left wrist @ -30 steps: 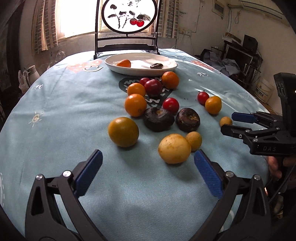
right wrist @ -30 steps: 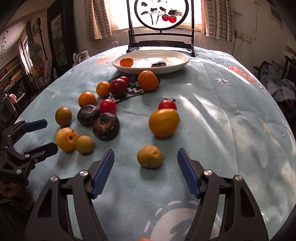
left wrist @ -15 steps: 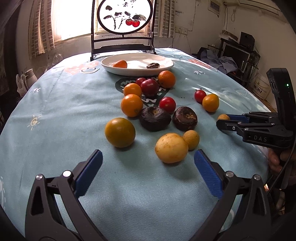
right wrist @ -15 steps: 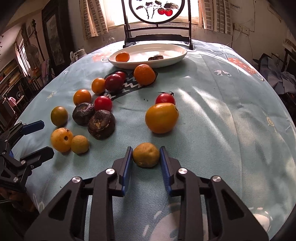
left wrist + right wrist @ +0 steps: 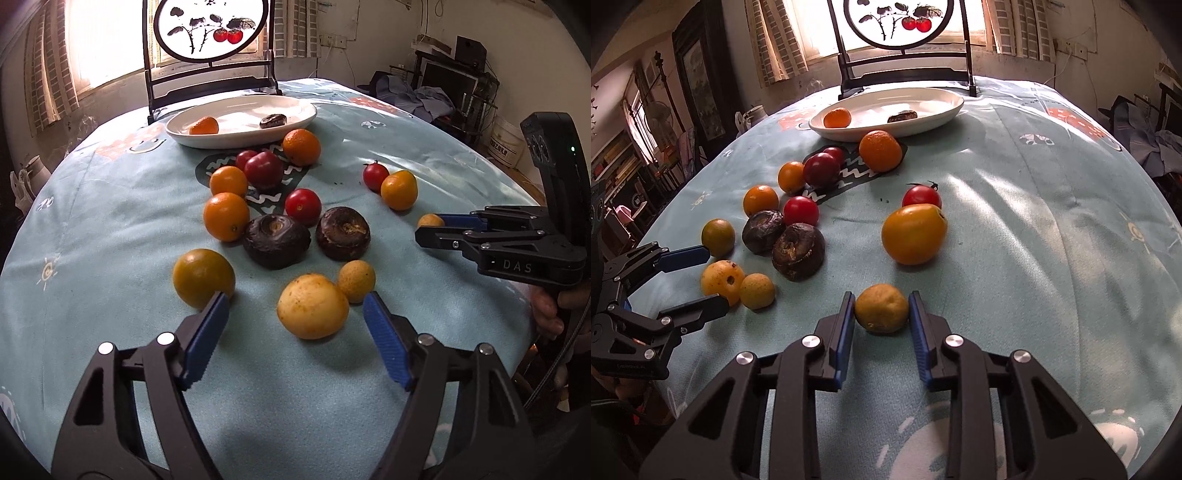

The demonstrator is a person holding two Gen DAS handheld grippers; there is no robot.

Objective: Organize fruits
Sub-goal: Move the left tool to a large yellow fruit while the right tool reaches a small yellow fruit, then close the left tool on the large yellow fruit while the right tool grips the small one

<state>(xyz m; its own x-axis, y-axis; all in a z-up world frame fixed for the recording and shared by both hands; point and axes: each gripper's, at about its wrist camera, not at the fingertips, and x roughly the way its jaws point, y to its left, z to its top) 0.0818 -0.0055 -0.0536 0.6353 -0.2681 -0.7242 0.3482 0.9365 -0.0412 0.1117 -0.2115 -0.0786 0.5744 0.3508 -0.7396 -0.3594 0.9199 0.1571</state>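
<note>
Several fruits lie on the blue tablecloth (image 5: pixel 110 221). My right gripper (image 5: pixel 881 308) is shut on a small yellow-brown fruit (image 5: pixel 881 308) that rests on the cloth; it also shows in the left wrist view (image 5: pixel 430 220). My left gripper (image 5: pixel 295 310) is open, its pads on either side of a large yellow fruit (image 5: pixel 313 306) without touching it. A small yellow fruit (image 5: pixel 356 276) and a green-orange fruit (image 5: pixel 203 272) lie close by. A white plate (image 5: pixel 295 110) at the far side holds an orange fruit (image 5: pixel 204 125) and a dark fruit (image 5: pixel 272 120).
Two dark wrinkled fruits (image 5: pixel 277 240), red tomatoes (image 5: pixel 303 206) and oranges (image 5: pixel 226 216) fill the middle of the table. A large orange fruit (image 5: pixel 914 233) lies just ahead of the right gripper. A framed painting on a stand (image 5: pixel 210 29) stands behind the plate.
My right gripper closed on the small yellow-brown fruit. My left gripper moved forward toward the large yellow fruit and narrowed a little, still open.
</note>
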